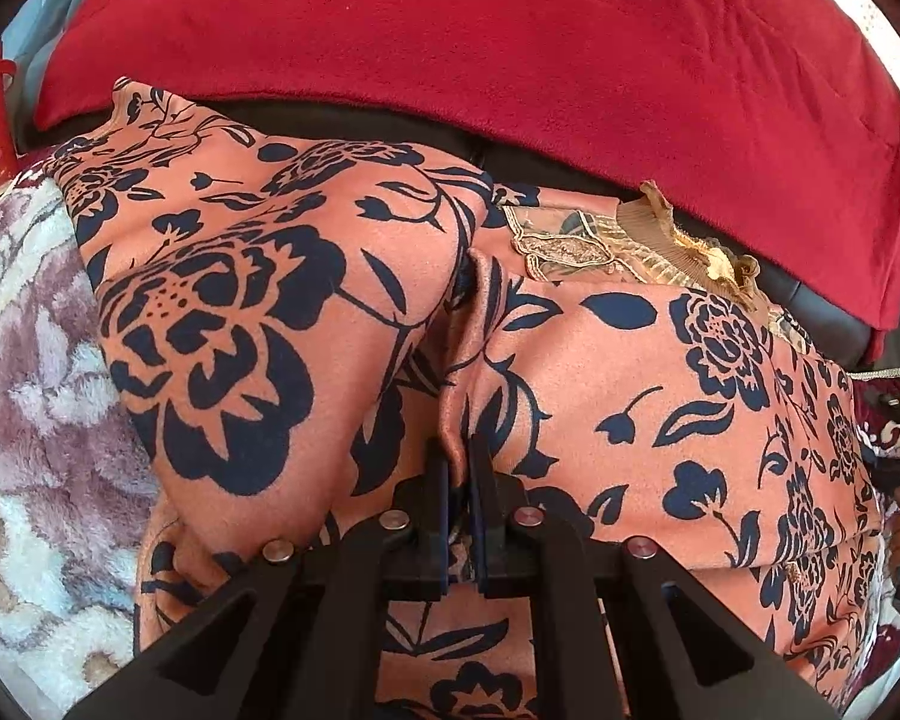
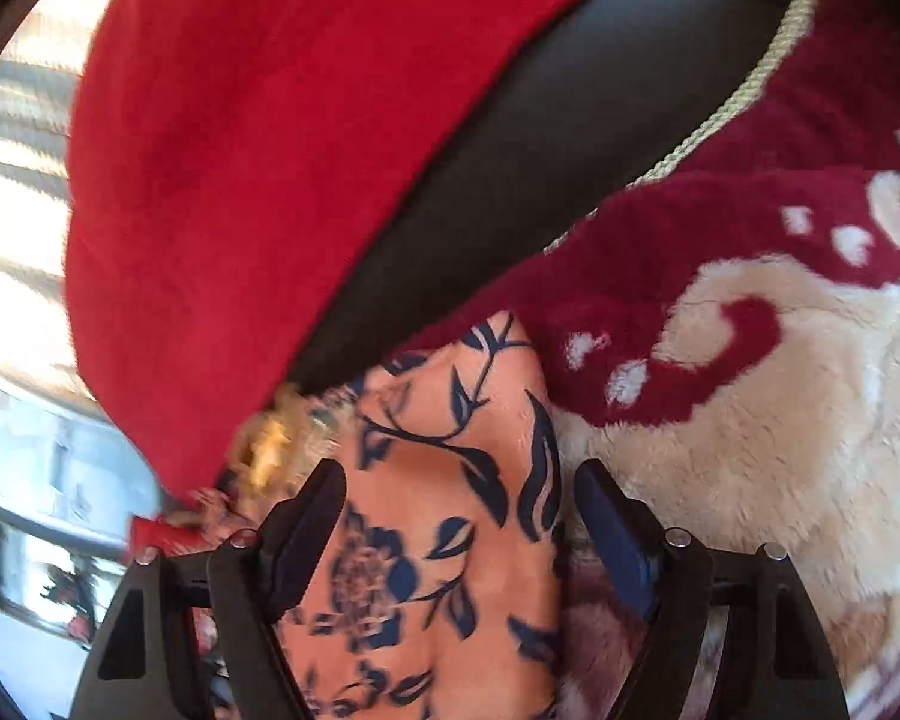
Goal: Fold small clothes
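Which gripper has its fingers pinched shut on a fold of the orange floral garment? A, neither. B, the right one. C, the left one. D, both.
C: the left gripper pinches a raised fold of the orange floral garment, while the right gripper has its fingers apart, straddling the cloth.

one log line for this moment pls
left gripper: shut on floral garment fold | right gripper: open, straddling garment edge | red cushion behind
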Demonstrator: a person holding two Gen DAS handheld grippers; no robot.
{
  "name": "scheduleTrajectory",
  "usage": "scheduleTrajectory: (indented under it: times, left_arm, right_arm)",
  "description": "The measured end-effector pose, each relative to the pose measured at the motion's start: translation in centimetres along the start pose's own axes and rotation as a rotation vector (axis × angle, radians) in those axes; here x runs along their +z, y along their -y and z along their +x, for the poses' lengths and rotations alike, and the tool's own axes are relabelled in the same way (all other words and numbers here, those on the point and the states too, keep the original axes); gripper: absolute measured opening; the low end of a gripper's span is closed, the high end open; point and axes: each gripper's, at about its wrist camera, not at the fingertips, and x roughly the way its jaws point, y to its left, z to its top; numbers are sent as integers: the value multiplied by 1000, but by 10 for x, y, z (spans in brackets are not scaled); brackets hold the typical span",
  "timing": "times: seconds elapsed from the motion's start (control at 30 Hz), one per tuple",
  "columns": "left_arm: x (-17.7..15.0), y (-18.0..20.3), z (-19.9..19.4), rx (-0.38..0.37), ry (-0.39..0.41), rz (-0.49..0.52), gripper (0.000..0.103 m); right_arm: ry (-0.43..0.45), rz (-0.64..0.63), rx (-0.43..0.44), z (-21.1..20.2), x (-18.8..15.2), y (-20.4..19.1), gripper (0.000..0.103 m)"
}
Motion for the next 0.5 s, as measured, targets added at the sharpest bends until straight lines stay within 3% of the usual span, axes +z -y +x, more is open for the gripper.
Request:
scheduleTrajectory:
  times: [0.03,0.07,0.13,0.23,0.27,0.33,0.37,0.4,0.47,0.5]
  left_arm:
    - [-1,0,0,-1,1,3,8]
    - [-1,0,0,-1,3,6,8]
    - [-3,0,-1,4,8,12,8]
    - [-3,4,-2,15,9,17,8]
    - [-3,5,-2,15,8,16,8]
    - [-2,5,-3,5,10,15,8]
    - [-2,5,-3,0,13,18,8]
    - [-2,5,-5,-7,15,23,8]
    - [-2,7,-12,-14,-3,26,14]
    - [-1,7,-18,-34,-27,14,25]
  right_arm:
    - [-12,-30,-51,4,2,-5,24]
    - [-11,-35,-87,6,3,-8,15]
    - [27,-35,-157,4,2,-6,15]
    - [73,-25,-226,-9,-9,-18,26]
    - [97,-34,-250,-17,-16,-24,35]
    - [150,-70,-223,-37,-32,-28,37]
    - [164,-92,-190,-45,-41,-37,47]
    - [167,-121,-146,-48,-53,-49,73]
    - [154,-206,-103,-48,-80,-70,88]
    - [96,-257,-138,-35,-90,-75,88]
